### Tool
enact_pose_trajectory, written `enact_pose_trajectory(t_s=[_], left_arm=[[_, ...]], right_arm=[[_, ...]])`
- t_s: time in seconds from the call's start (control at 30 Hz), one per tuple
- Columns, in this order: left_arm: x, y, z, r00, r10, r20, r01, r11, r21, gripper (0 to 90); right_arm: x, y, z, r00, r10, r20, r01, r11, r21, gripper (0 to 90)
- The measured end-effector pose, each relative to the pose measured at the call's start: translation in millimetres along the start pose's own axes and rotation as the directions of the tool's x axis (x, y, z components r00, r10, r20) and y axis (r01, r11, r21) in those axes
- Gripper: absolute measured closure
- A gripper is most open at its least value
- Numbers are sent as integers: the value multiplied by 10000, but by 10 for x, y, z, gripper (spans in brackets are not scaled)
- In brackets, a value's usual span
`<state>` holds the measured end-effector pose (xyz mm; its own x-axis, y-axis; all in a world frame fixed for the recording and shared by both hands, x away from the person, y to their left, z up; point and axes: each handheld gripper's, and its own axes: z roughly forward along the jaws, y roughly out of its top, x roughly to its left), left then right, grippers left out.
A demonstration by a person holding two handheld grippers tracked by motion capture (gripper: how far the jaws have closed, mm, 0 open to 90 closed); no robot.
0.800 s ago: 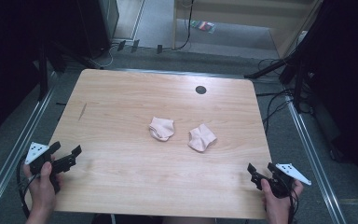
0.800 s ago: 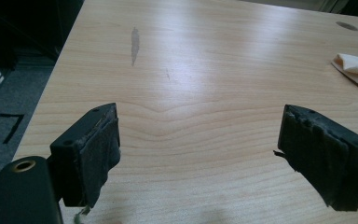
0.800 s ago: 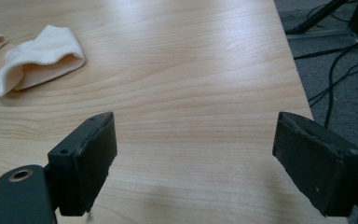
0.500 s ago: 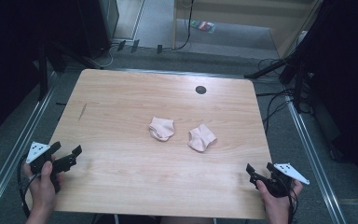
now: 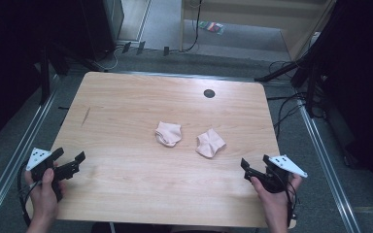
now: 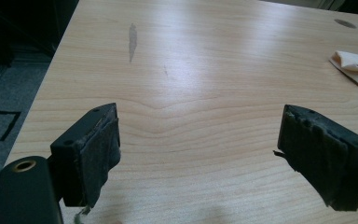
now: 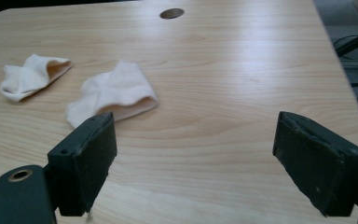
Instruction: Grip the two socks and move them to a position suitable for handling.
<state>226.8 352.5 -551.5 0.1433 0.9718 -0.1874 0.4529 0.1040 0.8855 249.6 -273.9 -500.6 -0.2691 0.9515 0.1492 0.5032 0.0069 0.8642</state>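
Two pale socks [image 5: 189, 139] lie mid-desk [image 5: 126, 194], well apart from both claws: left claw [image 5: 70, 164] and right claw [image 5: 250, 170], each with jaws apart, empty

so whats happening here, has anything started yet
A person sits at a wooden table with a two-jaw gripper in each hand. The left gripper and the right gripper both sit near the table's near corners, jaws open and holding nothing. Two small pale pink socks lie mid-table, the left sock and the right sock, close together but apart. Neither is being touched.
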Motion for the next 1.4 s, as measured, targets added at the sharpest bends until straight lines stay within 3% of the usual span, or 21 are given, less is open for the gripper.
enact_pose_trajectory(t_s=[0.13, 0.2, 0.3, 0.33, 0.4, 0.47, 0.6, 0.67, 0.87, 1.13, 1.2, 1.27, 1.3, 1.33, 1.4], left_arm=[[-2, 3, 4, 10000, 44, -6, -44, 10000, 83, 136], [-2, 3, 3, 10000, 36, -42, -35, 10000, 76, 136], [-1, 1, -1, 10000, -14, -34, 14, 10000, 56, 136], [0, -1, -1, 10000, -47, -11, 47, 10000, 21, 136], [2, -1, -2, 10000, -60, 1, 60, 10000, 21, 136], [10, -1, -5, 10000, -76, 23, 76, 10000, 29, 136], [20, 0, -7, 9999, -147, 86, 147, 9999, 30, 136], [20, -1, -6, 9998, -163, 91, 163, 9999, 15, 136], [18, 3, 1, 9998, -137, 112, 136, 9999, 86, 136], [14, 5, 8, 9999, -90, 118, 88, 9999, 149, 136], [10, 6, 11, 9999, -103, 104, 101, 9998, 167, 136], [8, 5, 12, 9999, -75, 98, 73, 9998, 168, 136], [8, 5, 12, 9999, -75, 98, 73, 9998, 168, 136], [5, 7, 15, 9999, -49, 88, 47, 9997, 240, 136], [3, 8, 20, 10000, -38, 82, 36, 9997, 233, 136]], right_arm=[[130, 87, 78, 9997, -125, -204, 125, 9999, 38, 190], [270, 185, 204, 9982, -293, -531, 294, 9996, 14, 220], [346, 232, 294, 9967, -332, -746, 335, 9994, 26, 255], [423, 264, 392, 9940, -508, -964, 520, 9986, 101, 277], [456, 271, 430, 9934, -543, -1013, 562, 9983, 166, 288], [596, 294, 602, 9882, -905, -1239, 968, 9942, 463, 305], [701, 301, 751, 9850, -1244, -1194, 1333, 9886, 700, 310], [764, 299, 925, 9829, -1540, -1010, 1642, 9812, 1013, 299], [717, 265, 1176, 9893, -1140, -915, 1264, 9815, 1438, 277], [672, 137, 1405, 9875, -1430, -662, 1536, 9675, 2011, 304], [690, 109, 1415, 9807, -1869, -568, 1945, 9613, 1950, 327], [683, 101, 1405, 9837, -1771, -312, 1798, 9660, 1860, 427], [683, 101, 1405, 9837, -1771, -312, 1798, 9660, 1860, 427], [688, 99, 1401, 9821, -1862, -275, 1881, 9655, 1801, 502], [688, 99, 1398, 9832, -1809, -225, 1820, 9666, 1803, 546]])
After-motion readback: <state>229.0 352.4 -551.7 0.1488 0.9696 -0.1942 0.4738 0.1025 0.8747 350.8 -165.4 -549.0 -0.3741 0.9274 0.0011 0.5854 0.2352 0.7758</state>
